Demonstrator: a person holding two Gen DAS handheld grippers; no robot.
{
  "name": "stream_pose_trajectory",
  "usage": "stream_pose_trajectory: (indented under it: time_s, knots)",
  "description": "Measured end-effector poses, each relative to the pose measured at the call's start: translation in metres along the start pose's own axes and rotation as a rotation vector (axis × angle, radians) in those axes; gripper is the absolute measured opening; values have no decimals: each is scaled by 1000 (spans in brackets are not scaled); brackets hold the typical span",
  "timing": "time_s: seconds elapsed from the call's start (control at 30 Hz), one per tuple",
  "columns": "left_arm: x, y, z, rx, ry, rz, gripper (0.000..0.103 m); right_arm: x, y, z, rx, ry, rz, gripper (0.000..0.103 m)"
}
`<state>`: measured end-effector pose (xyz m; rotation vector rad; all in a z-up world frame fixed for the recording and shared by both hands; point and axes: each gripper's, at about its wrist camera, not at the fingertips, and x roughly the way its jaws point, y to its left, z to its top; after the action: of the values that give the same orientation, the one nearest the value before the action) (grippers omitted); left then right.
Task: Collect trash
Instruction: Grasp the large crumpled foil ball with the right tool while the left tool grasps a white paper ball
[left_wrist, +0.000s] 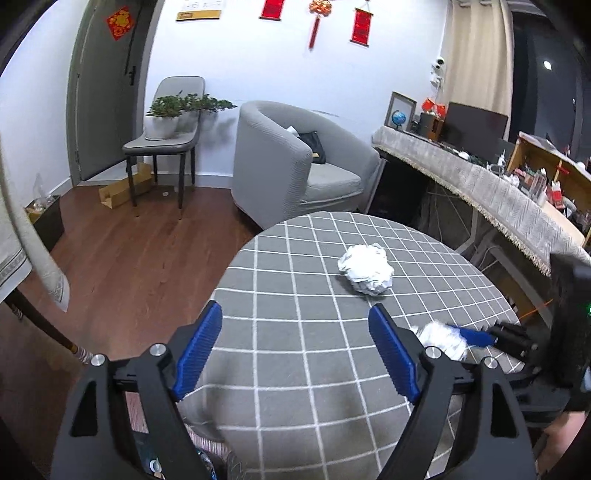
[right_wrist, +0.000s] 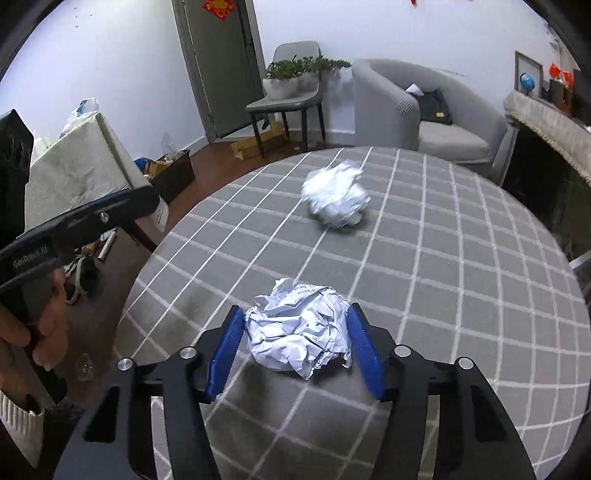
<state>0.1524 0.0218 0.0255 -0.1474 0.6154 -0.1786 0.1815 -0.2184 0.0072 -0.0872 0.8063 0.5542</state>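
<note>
Two crumpled white paper balls lie on the round table with the grey checked cloth (right_wrist: 443, 258). The near ball (right_wrist: 299, 332) sits between the blue pads of my right gripper (right_wrist: 295, 310), and both pads touch its sides. In the left wrist view this same ball (left_wrist: 441, 341) shows at the right, beside one blue finger (left_wrist: 476, 336) of the right gripper. The far ball (right_wrist: 336, 199) (left_wrist: 365, 271) lies free near the middle of the table. My left gripper (left_wrist: 295, 310) is wide open over the table's near part, short of the far ball, with only cloth between its fingers.
A grey armchair (left_wrist: 280, 166) stands beyond the table, and a chair with potted plants (left_wrist: 166, 125) by the door. A long cloth-covered counter (left_wrist: 480, 184) with clutter runs along the right. Boxes (right_wrist: 173, 173) sit on the wooden floor at the left. A hand (right_wrist: 33, 332) holds the left gripper.
</note>
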Motion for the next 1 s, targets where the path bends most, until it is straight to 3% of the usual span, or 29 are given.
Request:
stream_pose_trajectory:
  time_s: [0.37, 0.87, 1.0]
  knots:
    - [39, -27, 18, 26, 48, -48, 84, -11, -59, 30, 106, -121, -60, 58]
    - [95, -56, 36, -19, 144, -81, 85, -8, -123, 44, 214, -160, -25, 58]
    - [110, -61, 34, -25, 187, -43, 85, -11, -128, 37, 227, -152, -12, 58]
